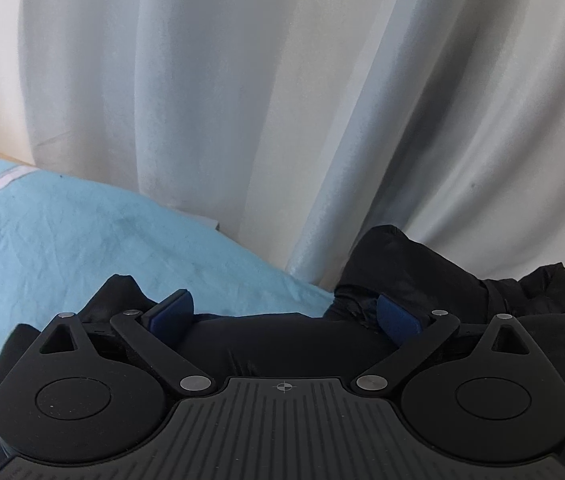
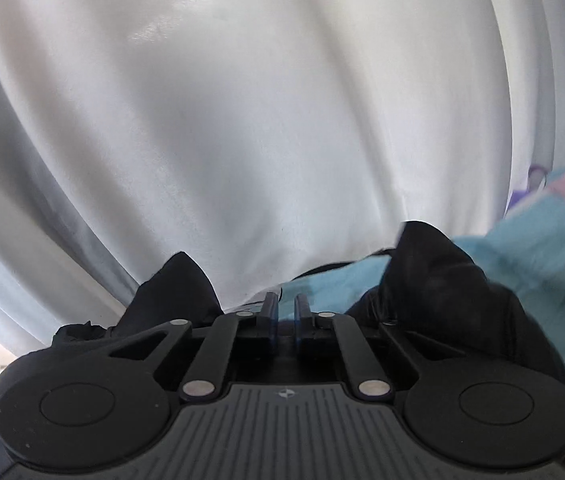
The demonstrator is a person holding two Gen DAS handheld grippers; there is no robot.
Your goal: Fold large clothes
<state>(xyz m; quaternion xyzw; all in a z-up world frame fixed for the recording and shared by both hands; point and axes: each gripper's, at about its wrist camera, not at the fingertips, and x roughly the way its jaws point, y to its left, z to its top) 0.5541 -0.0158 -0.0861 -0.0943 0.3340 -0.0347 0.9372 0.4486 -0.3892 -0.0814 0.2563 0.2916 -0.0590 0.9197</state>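
My left hand-held gripper is spread wide over the black garment, which lies on the blue sheet. My right hand-held gripper is nearly closed, a narrow gap left, garment bunched beside it.

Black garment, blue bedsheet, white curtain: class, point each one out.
black garment (image 1: 282, 340): left wrist view, bunched fabric between the fingers.
blue bedsheet (image 1: 82, 248): left wrist view, wrinkled bare area.
white curtain (image 2: 242, 120): right wrist view, central fold.

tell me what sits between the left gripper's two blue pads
Black garment fabric spans the gap between the open left gripper's pads, seen in the left wrist view.
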